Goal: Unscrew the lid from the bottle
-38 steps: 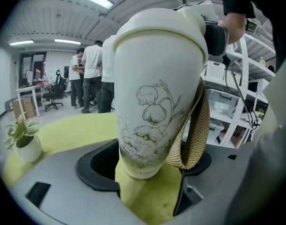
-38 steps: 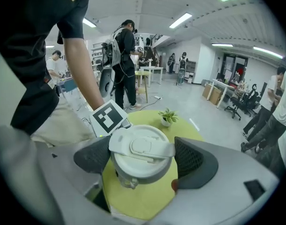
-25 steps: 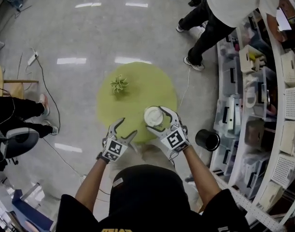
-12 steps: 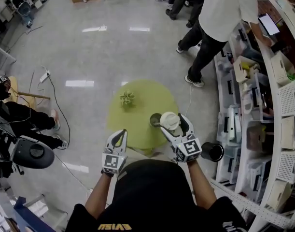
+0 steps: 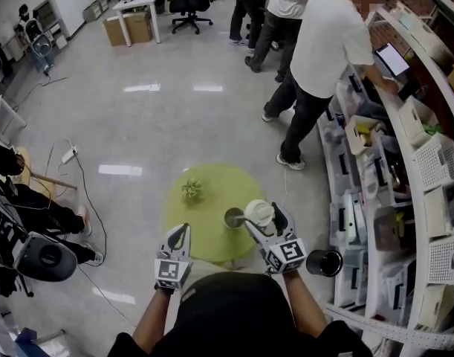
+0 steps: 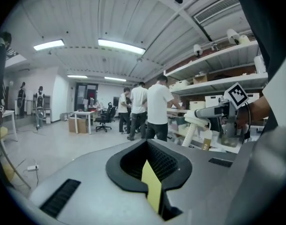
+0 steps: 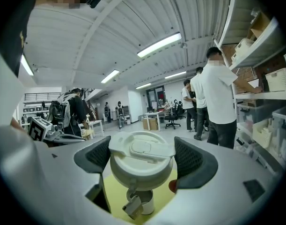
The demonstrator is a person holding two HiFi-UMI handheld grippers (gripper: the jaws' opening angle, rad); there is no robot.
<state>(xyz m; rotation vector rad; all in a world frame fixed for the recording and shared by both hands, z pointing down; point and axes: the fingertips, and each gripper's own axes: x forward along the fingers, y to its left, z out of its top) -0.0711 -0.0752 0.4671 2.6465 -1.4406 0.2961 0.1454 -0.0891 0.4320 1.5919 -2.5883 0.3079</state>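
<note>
The white lid [image 5: 258,211] is off the bottle and sits between the pads of my right gripper [image 5: 264,219], which is shut on it. In the right gripper view the lid [image 7: 142,149] fills the gap of that gripper [image 7: 142,159]. The open bottle [image 7: 142,203] stands below it on the green table [image 7: 164,196]. In the head view the bottle [image 5: 234,219] stands just left of the lid on the round table [image 5: 212,244]. My left gripper [image 5: 182,230] is shut on nothing, near the table's front edge. Its closed jaws [image 6: 150,161] point level into the room.
A small green ornament [image 5: 191,190] sits on the table's far left. A black cylinder [image 5: 322,262] stands on the floor at the right, by shelves [image 5: 405,199] with bins. People [image 5: 319,58] stand at the shelves. Cables [image 5: 78,177] and dark equipment lie at the left.
The left gripper's jaws have shut on nothing. The right gripper has lifted the lid off the bottle and to its right. Both grippers have risen and tilted up towards level.
</note>
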